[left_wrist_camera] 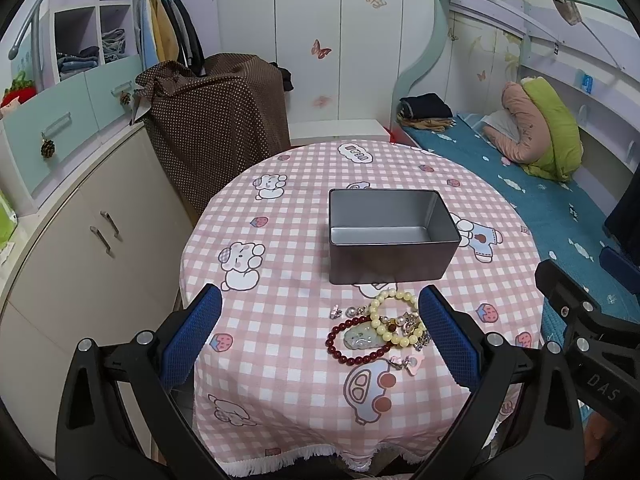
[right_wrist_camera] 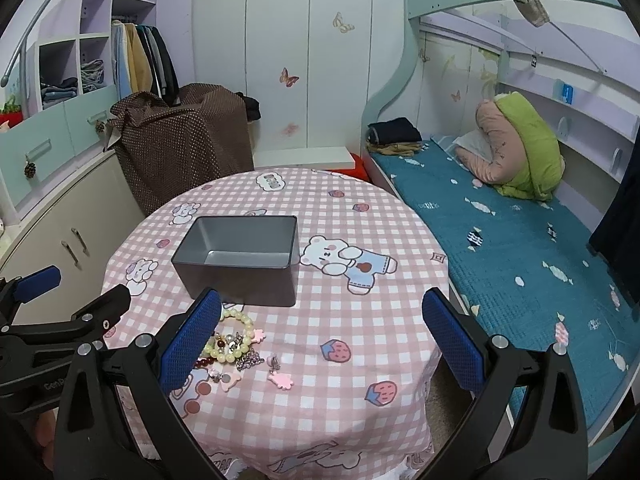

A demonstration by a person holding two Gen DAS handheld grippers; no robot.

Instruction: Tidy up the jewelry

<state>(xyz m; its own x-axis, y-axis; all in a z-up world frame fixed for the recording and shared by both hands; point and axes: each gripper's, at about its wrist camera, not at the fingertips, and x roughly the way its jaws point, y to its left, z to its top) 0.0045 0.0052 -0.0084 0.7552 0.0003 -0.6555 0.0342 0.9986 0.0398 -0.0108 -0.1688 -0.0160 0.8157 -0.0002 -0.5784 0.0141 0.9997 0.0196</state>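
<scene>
- Grey rectangular metal tin (left_wrist_camera: 394, 236) sits empty, beyond both grippers (nothing sorted yet).
- Beaded bracelets and small charms (left_wrist_camera: 380, 330) lie between the wide-open left gripper (left_wrist_camera: 320, 336) fingers.
- Right gripper (right_wrist_camera: 322, 340) gapes wide, empty.

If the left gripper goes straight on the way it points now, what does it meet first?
Most likely the gray tin box, centred ahead between the open left gripper fingers; the jewelry pile lies lower, nearer. Depth is unclear.

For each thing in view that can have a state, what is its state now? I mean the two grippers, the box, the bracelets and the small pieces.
left gripper: open, holding nothing
right gripper: open, holding nothing
metal box: open, no lid, empty inside
yellow bead bracelet: on the tablecloth, outside the box
red bead bracelet: on the tablecloth, around a green pendant
pink charm: on the cloth, apart from the pile
</scene>
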